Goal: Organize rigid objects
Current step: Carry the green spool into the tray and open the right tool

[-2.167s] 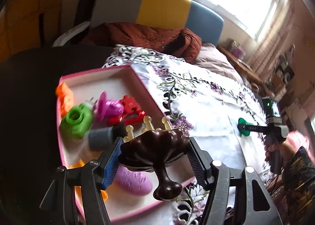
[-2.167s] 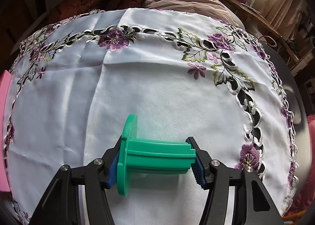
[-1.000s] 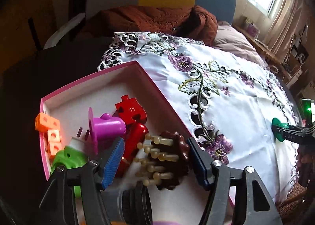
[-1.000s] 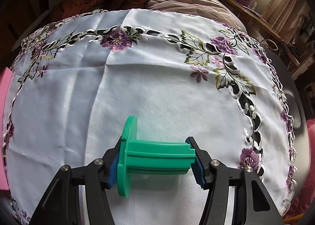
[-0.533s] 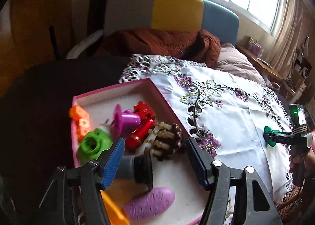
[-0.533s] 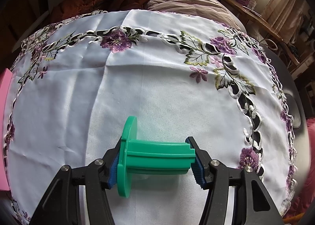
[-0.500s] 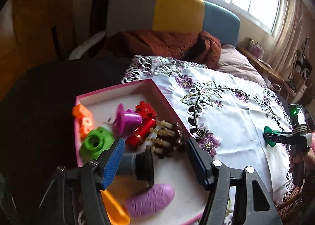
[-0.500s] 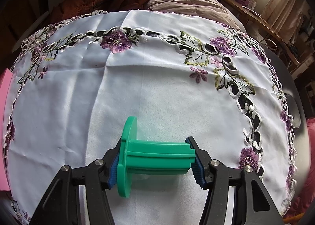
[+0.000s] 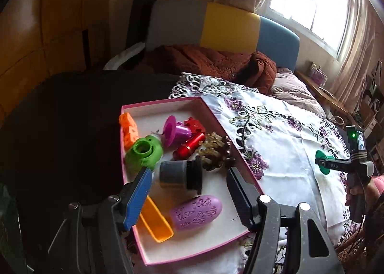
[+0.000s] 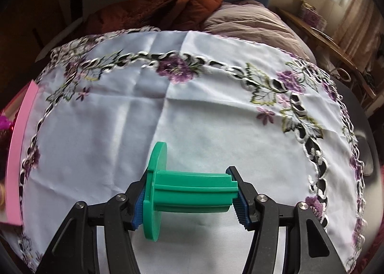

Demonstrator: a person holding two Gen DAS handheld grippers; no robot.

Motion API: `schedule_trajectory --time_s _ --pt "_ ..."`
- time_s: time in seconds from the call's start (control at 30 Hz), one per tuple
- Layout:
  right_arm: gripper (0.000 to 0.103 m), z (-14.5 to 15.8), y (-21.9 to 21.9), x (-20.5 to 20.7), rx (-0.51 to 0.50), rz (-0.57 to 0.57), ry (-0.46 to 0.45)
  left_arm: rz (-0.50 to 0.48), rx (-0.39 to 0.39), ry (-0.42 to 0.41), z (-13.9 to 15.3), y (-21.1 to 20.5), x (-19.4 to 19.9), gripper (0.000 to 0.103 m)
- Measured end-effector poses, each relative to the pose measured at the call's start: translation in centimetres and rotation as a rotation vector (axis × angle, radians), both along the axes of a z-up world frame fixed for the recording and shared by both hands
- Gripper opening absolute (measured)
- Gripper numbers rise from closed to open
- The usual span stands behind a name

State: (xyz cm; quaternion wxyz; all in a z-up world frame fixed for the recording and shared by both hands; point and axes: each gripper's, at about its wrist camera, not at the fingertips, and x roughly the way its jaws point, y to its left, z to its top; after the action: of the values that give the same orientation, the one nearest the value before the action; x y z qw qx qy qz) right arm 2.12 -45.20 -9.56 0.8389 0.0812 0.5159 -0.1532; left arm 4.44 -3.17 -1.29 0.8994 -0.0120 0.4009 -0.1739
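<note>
A pink-rimmed tray [image 9: 211, 111] holds several toys: a dark brown crown-topped goblet [image 9: 216, 151] on its side, a grey and black cylinder [image 9: 178, 174], a green piece [image 9: 144, 151], a purple oval [image 9: 195, 211], an orange scoop [image 9: 156, 221]. My left gripper [image 9: 189, 198] hovers above the tray, open, with nothing between its blue pads. My right gripper [image 10: 189, 198] is shut on a green spool [image 10: 189, 191] with a round flange, just above the white cloth [image 10: 192, 111]. In the left wrist view that spool [image 9: 322, 163] shows at the far right.
The embroidered cloth [image 9: 276, 154] covers the table right of the tray; the tray's pink edge [image 10: 16, 154] lies at the left of the right wrist view. A rust-brown blanket [image 9: 204, 63] and a colour-block headboard [image 9: 223, 27] lie beyond. A hand [image 9: 357, 195] holds the right gripper.
The left gripper let go of the brown goblet, which now lies in the tray, and has pulled back and up from it. The right gripper keeps its hold on the green spool, barely moving.
</note>
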Motion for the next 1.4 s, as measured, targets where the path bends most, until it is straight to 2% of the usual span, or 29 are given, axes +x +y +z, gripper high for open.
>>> schedule_trajectory --time_s 0.17,0.37,0.6,0.77,0.93,1.1,1.23,1.4 --pt "0.060 0.7 1.6 0.2 0.018 0.038 -0.002 0.018 -0.002 0.004 -0.3 1.0 -0.1 0.066" --pt "0.060 4.0 6.1 0.6 0.056 0.140 -0.086 0.031 -0.016 0.022 -1.0 1.9 -0.2 0.066" --pt "0.060 7.1 14.9 1.1 0.106 0.358 -0.184 0.056 -0.030 0.039 -1.6 3.1 -0.2 0.066" --pt "0.060 8.3 22.0 1.1 0.124 0.567 -0.228 0.094 -0.040 0.041 -1.7 4.7 -0.1 0.066" --pt "0.060 7.3 26.7 1.9 0.106 0.685 -0.199 0.134 -0.046 0.041 -1.9 6.2 0.0 0.066" --pt "0.060 5.6 29.0 3.7 0.130 0.677 -0.178 0.162 -0.050 0.057 -2.5 7.2 0.3 0.066" --pt "0.061 3.0 30.5 5.7 0.150 0.673 -0.116 0.160 -0.049 0.065 -2.9 7.2 0.4 0.066" --pt "0.063 1.4 30.1 6.4 0.158 0.628 -0.101 0.155 -0.046 0.073 -3.3 7.2 0.3 0.066"
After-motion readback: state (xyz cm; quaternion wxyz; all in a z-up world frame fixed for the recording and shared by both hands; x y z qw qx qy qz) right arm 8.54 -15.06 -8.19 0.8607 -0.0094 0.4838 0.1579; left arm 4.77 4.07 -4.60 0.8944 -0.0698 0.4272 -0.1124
